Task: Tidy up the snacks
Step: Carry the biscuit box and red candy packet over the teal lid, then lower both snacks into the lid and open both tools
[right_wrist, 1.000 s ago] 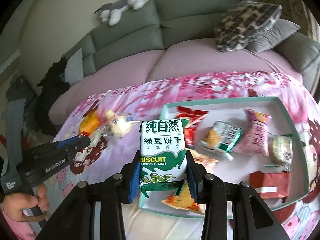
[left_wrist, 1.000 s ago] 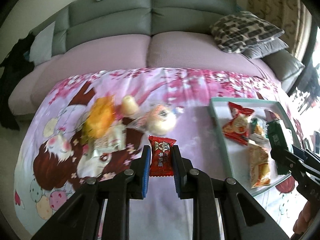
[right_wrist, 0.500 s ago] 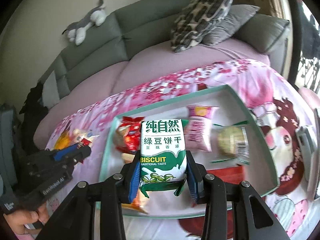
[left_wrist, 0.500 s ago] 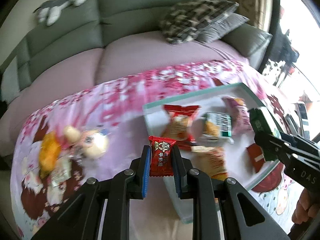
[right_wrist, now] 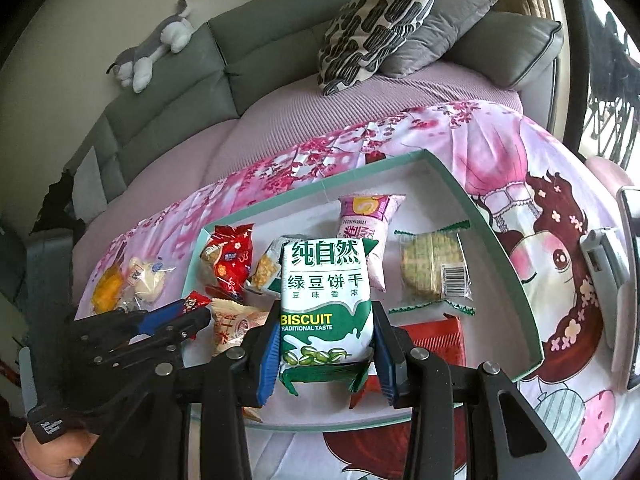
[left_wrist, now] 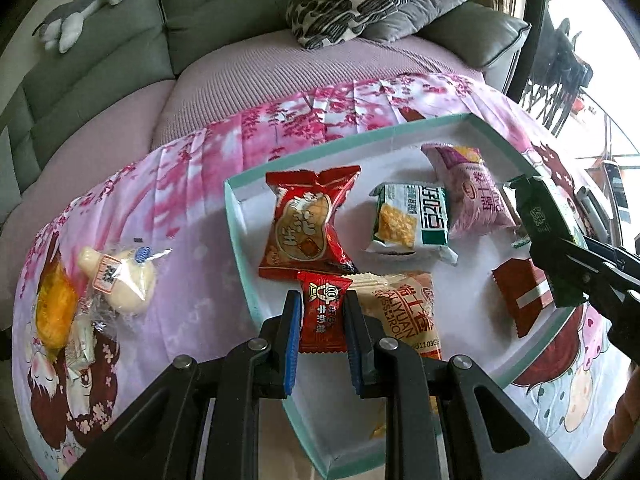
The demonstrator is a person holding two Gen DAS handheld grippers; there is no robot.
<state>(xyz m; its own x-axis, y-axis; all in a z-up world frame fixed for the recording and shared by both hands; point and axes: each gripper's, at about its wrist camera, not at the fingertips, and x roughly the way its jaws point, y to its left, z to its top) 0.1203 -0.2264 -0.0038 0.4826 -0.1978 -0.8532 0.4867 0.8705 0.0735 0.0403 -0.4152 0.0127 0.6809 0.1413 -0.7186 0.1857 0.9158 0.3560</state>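
Two grippers up, both loaded. Left gripper [left_wrist: 322, 320] has its jaws clamped on a small red candy sachet [left_wrist: 322, 312], held over the near-left corner of the shallow teal-rimmed white tray [left_wrist: 236, 236]. Right gripper [right_wrist: 326, 344] has jaws closed on a green-and-white mung bean biscuit pack [right_wrist: 326, 300], upright above the tray's front edge. Tray sits on a pink cartoon-print cloth [left_wrist: 192, 184] and holds a large red pastry packet [left_wrist: 306, 224], a green-white cracker pack [left_wrist: 412, 220], a pink pouch [left_wrist: 472, 192]. Outside the tray, left: a pale bun in clear wrap [left_wrist: 124, 280], an orange-yellow cake [left_wrist: 54, 312].
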